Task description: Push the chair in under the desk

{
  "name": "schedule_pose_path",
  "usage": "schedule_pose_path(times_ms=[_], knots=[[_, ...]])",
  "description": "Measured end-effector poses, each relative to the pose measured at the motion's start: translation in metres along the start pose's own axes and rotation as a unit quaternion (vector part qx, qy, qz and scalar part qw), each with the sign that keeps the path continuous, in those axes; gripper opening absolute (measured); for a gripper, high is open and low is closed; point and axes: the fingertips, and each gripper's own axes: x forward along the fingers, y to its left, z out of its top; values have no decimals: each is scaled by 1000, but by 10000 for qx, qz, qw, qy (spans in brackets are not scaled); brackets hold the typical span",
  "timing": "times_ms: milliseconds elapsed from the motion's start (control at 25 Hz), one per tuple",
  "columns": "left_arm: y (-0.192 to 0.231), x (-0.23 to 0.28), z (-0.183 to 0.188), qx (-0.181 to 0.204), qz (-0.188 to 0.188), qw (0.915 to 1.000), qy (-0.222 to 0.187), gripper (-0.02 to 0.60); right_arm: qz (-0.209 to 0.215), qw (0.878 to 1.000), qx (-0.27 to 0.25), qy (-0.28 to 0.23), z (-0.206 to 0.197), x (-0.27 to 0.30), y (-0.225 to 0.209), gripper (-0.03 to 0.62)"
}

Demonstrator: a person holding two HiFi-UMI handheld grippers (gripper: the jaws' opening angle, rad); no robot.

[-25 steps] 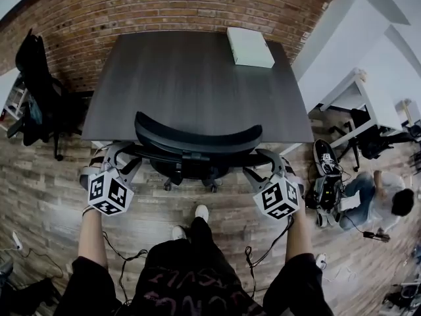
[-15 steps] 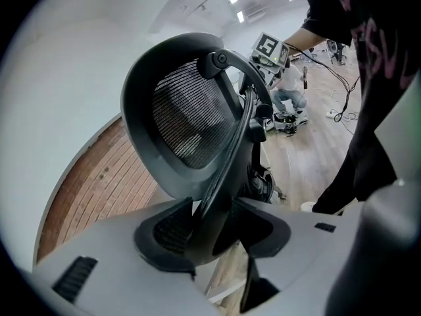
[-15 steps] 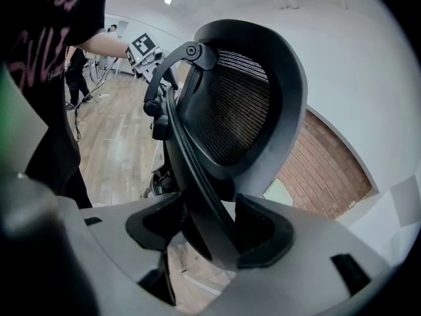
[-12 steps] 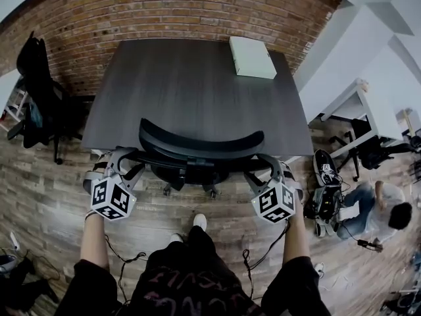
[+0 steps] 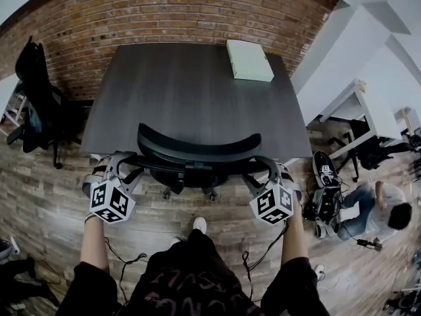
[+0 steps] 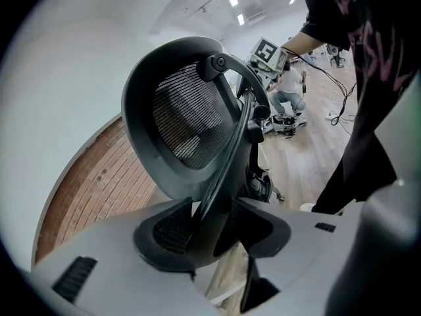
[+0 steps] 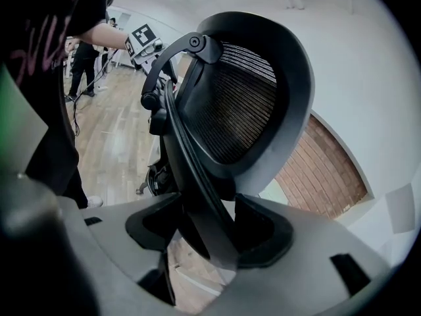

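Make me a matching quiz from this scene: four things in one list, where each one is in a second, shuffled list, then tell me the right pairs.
Things:
1. white box
2. mesh-back office chair
3. left gripper
4. second black chair

Places:
A. at the near edge of the desk, in front of the person
B. beside the brick wall, left of the desk
C. on the desk's far right corner
D. shut on the backrest frame of the mesh-back office chair

Pairs: 1-C, 2-A, 3-D, 4-B.
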Motion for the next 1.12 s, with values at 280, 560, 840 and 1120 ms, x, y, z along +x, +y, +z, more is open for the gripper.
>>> schedule_pose_path(times_ms=[280,560,840,1120], knots=[[-1,-1,2,70,38,9999,78,204,-166,9998,39,99,-1,-3,2,256],[4,-20,5,-316,297,9990,-147,202,-622,9977,226,-112,7,-19,1,255],[1,-33,11,-573,494,9964,-393,198,-643,9897,1143,-577,27,-38,20,249],[3,-58,22,-836,859,9898,-775,143,-1028,9694,1933,-1115,54,-69,27,161]])
